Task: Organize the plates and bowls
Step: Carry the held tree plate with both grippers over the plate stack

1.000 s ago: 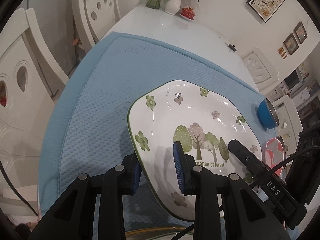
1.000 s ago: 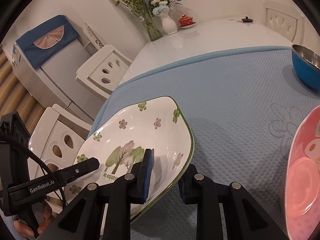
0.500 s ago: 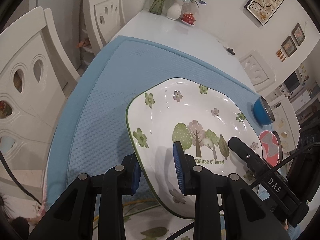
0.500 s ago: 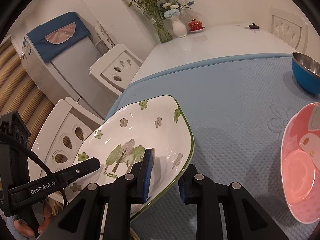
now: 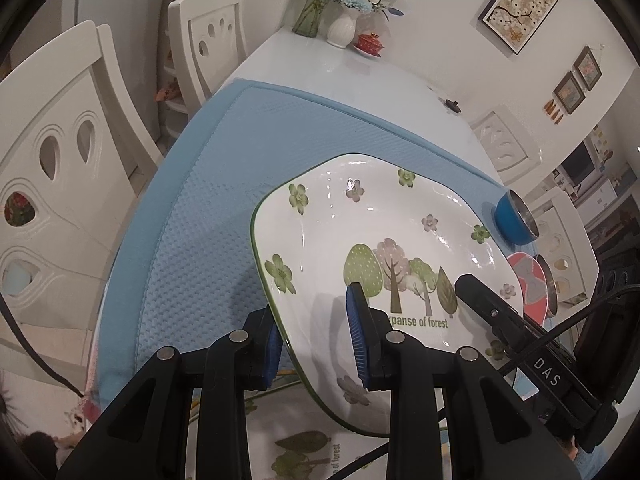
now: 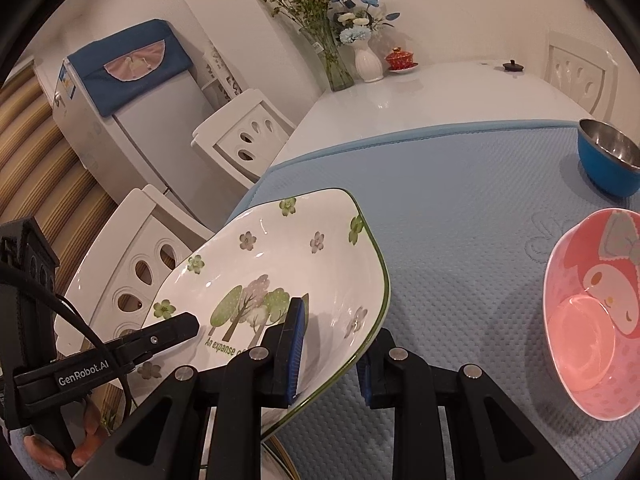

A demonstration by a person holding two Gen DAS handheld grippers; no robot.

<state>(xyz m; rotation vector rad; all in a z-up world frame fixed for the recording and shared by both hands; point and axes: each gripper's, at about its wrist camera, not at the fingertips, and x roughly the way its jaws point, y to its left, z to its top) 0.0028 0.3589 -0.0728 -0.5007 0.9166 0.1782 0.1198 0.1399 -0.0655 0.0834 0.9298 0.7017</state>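
A white square plate [image 5: 360, 220] with green flowers and a tree print hangs tilted above the blue mat [image 5: 224, 184], held by both grippers. My left gripper [image 5: 316, 336] is shut on the plate's near left rim, one pad above and one below. My right gripper [image 6: 332, 360] is shut on the opposite rim of the plate [image 6: 272, 264]. Each view also shows the other gripper's black finger lying over the plate. A second plate with the same print [image 5: 304, 448] lies below, partly hidden by the fingers. A pink bowl [image 6: 592, 320] and a blue steel bowl [image 6: 608, 160] stand on the mat [image 6: 460, 200].
White chairs [image 5: 60, 168] stand along the table's left side. A glass vase with flowers [image 6: 332, 60], a white vase and a red cup sit at the far end of the white table [image 6: 420, 92]. A person's fingers [image 6: 84, 452] grip the left tool.
Both grippers have drawn back and risen a little with the plate. The mat's near edge and the second printed plate below have come into view.
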